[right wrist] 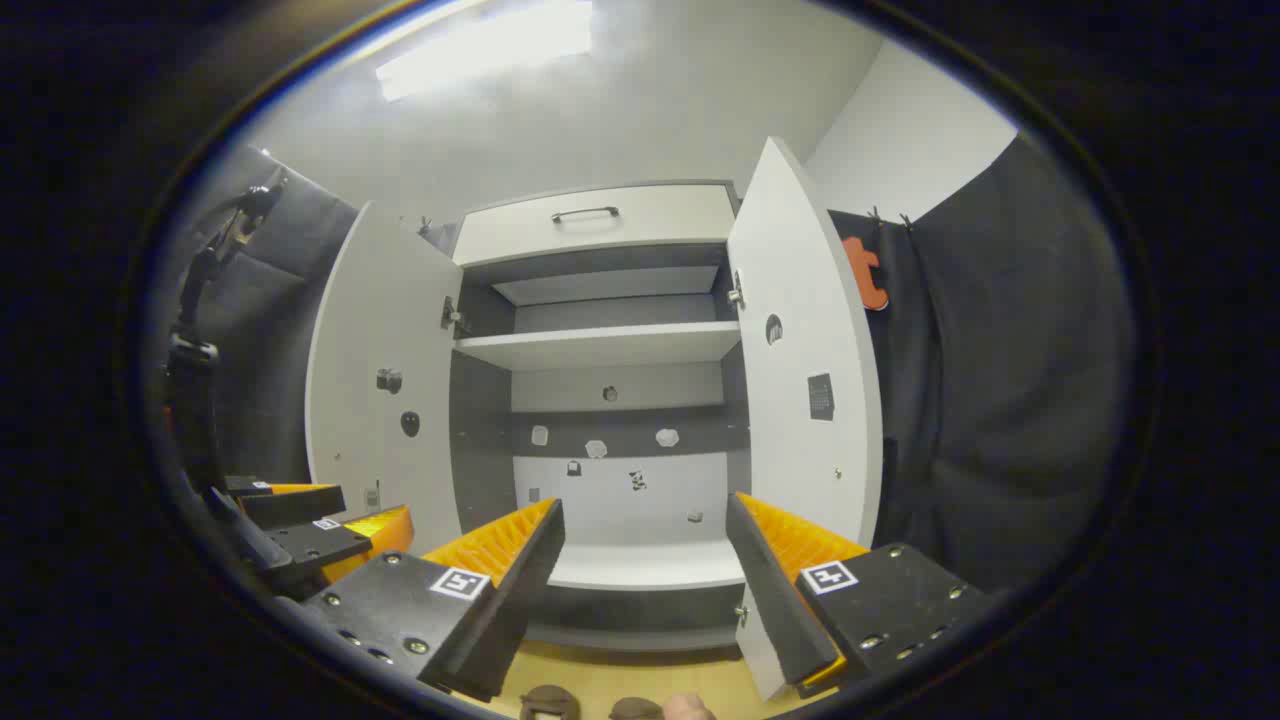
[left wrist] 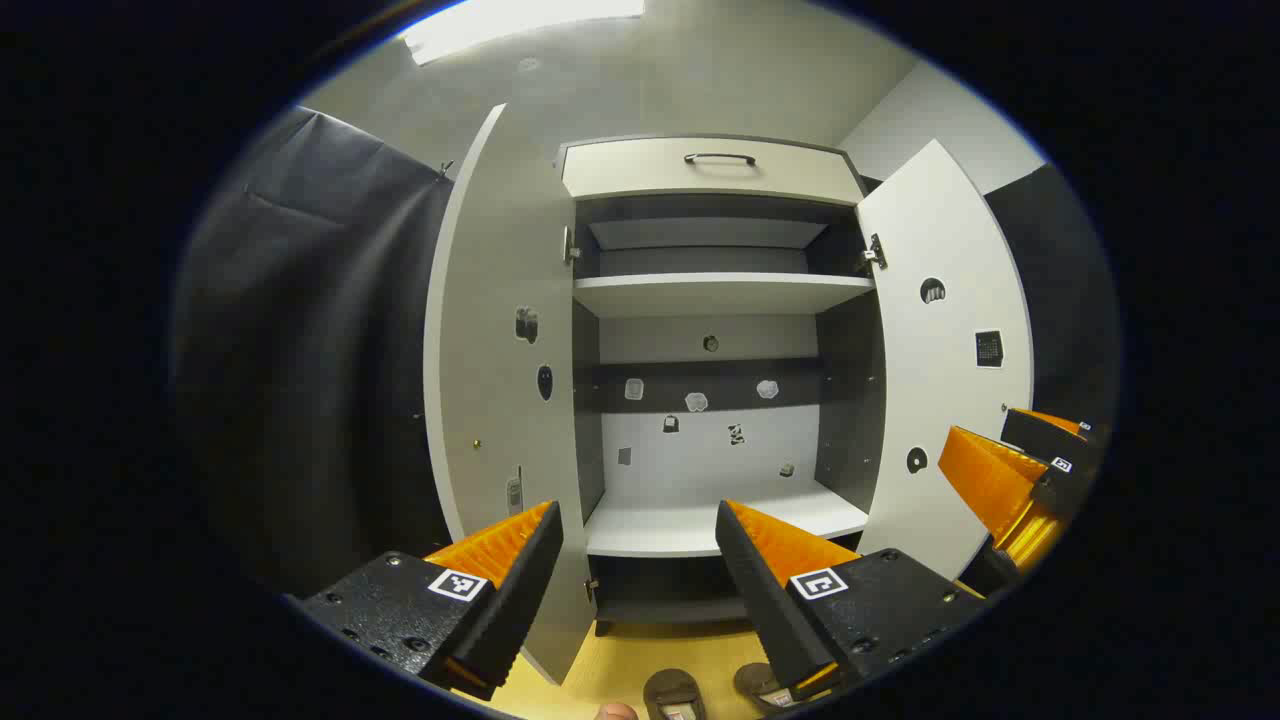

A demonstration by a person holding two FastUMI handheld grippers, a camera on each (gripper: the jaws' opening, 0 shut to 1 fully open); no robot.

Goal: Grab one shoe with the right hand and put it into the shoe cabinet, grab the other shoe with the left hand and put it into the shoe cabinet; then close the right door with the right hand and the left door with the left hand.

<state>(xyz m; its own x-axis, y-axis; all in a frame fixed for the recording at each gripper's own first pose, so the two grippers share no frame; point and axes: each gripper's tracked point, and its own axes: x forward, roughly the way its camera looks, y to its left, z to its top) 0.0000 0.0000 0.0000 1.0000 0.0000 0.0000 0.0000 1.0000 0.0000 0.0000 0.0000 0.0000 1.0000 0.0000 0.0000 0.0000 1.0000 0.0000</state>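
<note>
Shoes [left wrist: 675, 693] [left wrist: 762, 685] seen on floor [left wrist: 620, 655] at cabinet [left wrist: 715, 300] front edge, both doors [left wrist: 495, 380] [left wrist: 950, 340] swung out. L gripper [left wrist: 640, 570] and R gripper [right wrist: 645, 570] held spread, nothing pinched.

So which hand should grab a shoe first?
Probably the right gripper: the task starts with it, it's open, and the shoes lie just below it. The left gripper looks equally near.

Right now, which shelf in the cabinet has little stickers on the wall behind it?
The lower shelf, the one nearest the floor, has small stickers dotted on the back wall above it. The upper shelf has a plain back wall.
</note>
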